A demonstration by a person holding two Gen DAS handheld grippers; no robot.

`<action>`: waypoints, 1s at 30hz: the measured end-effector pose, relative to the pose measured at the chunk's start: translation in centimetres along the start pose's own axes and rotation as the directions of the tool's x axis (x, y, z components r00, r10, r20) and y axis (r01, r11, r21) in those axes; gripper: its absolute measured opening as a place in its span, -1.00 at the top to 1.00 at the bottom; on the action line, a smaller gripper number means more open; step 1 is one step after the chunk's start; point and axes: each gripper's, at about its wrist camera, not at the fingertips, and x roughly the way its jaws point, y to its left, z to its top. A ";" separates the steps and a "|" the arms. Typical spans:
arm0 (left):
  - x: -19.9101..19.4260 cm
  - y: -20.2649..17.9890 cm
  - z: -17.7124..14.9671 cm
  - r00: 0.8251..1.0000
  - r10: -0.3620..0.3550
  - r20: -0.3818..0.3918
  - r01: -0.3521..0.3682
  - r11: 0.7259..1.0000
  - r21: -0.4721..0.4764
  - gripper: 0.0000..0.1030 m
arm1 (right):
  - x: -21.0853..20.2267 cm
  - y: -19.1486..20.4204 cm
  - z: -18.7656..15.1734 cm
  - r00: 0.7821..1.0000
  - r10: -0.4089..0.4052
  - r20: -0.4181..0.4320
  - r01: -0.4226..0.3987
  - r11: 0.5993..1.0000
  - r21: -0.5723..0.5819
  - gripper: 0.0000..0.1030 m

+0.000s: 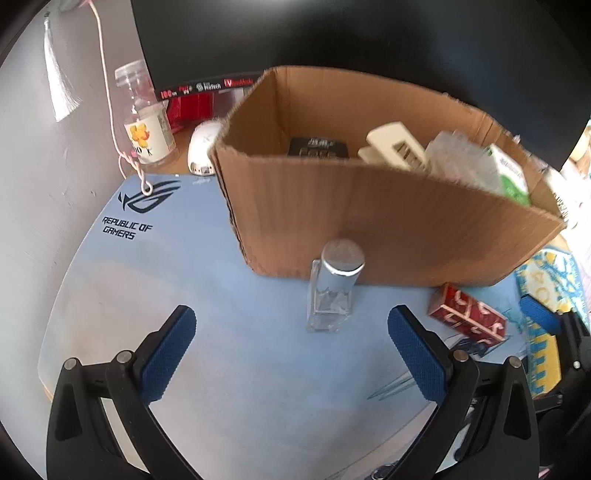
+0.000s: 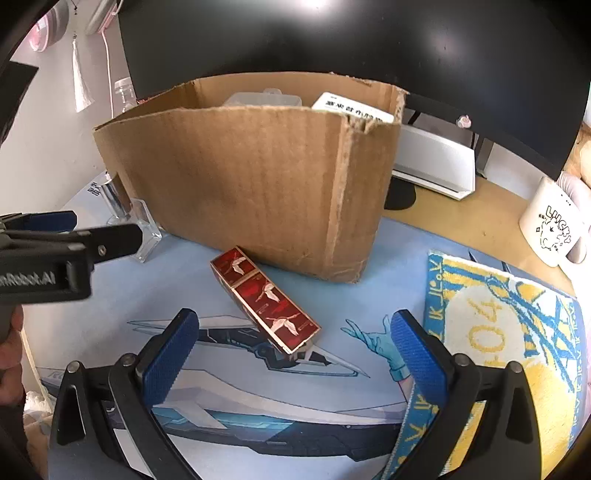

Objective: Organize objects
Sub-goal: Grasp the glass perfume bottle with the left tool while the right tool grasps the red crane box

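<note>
A clear glass bottle with a silver cap (image 1: pixel 334 291) stands upright on the blue desk mat, just in front of the cardboard box (image 1: pixel 369 229). My left gripper (image 1: pixel 291 343) is open, its blue pads a little short of the bottle on either side. A red rectangular box with crane pictures (image 2: pixel 264 299) lies on the mat before the cardboard box (image 2: pixel 251 184). My right gripper (image 2: pixel 295 350) is open, and the red box's near end sits between its fingertips. The glass bottle (image 2: pixel 138 225) and the left gripper's arm show at the left of the right wrist view.
The cardboard box holds several items, among them a cream remote (image 1: pixel 399 147) and a green packet (image 1: pixel 511 177). A dark monitor (image 1: pixel 332 33) stands behind. A labelled jar (image 1: pixel 146 122) sits back left. A yellow and blue towel (image 2: pixel 509 332) and a white mug (image 2: pixel 554 225) lie right.
</note>
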 end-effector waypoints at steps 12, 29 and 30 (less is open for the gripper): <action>1.5 -0.1 0.1 0.999 0.019 -0.042 -0.019 1.000 0.009 -1.00 | 0.8 -0.4 0.8 0.999 0.046 -0.019 -0.045 0.998 0.054 -1.00; 1.0 1.7 0.3 0.994 -0.100 -0.034 0.098 0.994 -0.057 0.05 | 1.2 0.4 1.2 0.997 0.072 -0.040 -0.070 0.997 0.040 -0.86; 1.0 1.7 0.3 0.993 -0.110 -0.033 0.108 0.993 -0.057 0.10 | 1.3 0.4 1.2 0.996 0.072 -0.044 -0.070 0.997 0.044 -0.85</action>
